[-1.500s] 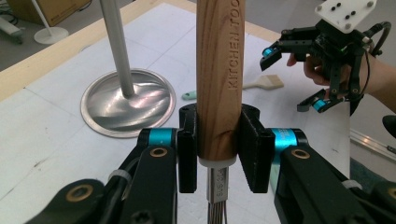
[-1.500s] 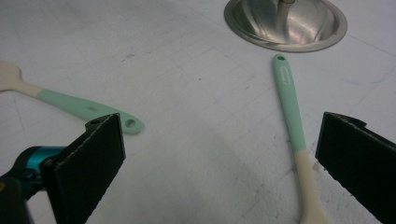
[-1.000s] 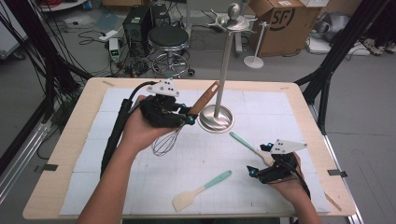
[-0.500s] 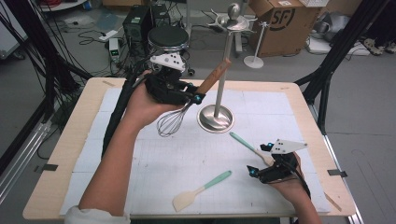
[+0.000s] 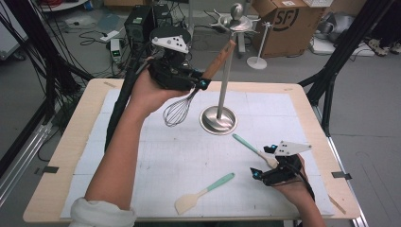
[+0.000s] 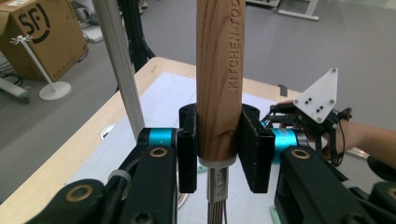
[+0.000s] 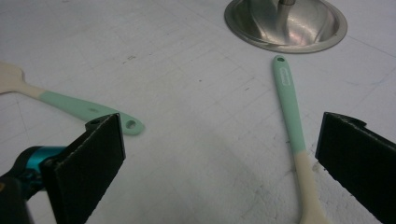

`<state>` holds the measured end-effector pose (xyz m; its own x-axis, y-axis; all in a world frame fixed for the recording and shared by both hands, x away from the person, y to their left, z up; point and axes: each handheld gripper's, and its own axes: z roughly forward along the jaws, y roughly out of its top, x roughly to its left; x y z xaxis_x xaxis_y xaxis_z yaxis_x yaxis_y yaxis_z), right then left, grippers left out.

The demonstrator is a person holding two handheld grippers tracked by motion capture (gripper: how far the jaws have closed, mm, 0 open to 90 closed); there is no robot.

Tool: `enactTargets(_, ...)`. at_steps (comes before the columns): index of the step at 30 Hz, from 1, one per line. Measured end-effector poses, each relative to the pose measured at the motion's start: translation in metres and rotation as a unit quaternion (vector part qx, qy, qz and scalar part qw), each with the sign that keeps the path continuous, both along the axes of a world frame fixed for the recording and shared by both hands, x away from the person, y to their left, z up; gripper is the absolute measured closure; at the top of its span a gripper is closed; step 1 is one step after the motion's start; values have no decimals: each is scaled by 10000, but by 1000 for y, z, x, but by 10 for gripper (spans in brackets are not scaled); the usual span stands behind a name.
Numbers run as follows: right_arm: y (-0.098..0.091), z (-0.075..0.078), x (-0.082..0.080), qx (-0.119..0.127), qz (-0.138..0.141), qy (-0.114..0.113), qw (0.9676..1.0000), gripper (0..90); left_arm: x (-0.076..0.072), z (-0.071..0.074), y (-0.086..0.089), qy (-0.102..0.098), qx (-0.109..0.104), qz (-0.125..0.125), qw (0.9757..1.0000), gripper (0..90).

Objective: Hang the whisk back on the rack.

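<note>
My left gripper (image 5: 201, 84) is raised over the back left of the table, shut on the wooden handle (image 6: 218, 79) of a wire whisk (image 5: 178, 112). The whisk's handle tip nears the pole of a steel utensil stand (image 5: 222, 85), whose round base (image 5: 218, 120) rests on the mat. In the left gripper view both pads clamp the handle just above its metal collar. My right gripper (image 5: 263, 161) rests low at the front right, open, with nothing between its pads (image 7: 91, 158). A mint-handled spoon (image 7: 290, 100) lies just inside its right pad, and a mint-handled spatula (image 5: 203, 193) lies to its left.
A white gridded mat (image 5: 156, 156) covers the wooden table (image 5: 61, 156). The stand's hooked top (image 5: 236, 21) sits high at the back. Behind the table are a cardboard box (image 5: 283, 21), a small white stand (image 5: 257, 59), cables and black equipment on the floor.
My left gripper has lifted the whisk up off the mat and carried it toward the back, its handle now beside the stand's pole. The right gripper has stayed put.
</note>
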<state>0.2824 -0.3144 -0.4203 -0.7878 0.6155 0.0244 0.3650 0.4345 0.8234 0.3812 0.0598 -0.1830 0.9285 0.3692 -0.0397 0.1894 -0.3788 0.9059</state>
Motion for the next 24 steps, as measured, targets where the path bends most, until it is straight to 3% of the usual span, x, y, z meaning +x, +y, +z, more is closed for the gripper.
enactTargets(7,-1,0,0,21,2,13,10000,3,8,6,0,-39,-122,178,9998,708)
enactTargets(24,-2,0,0,20,5,-2,10000,3,17,5,-12,-36,-23,387,9992,708)
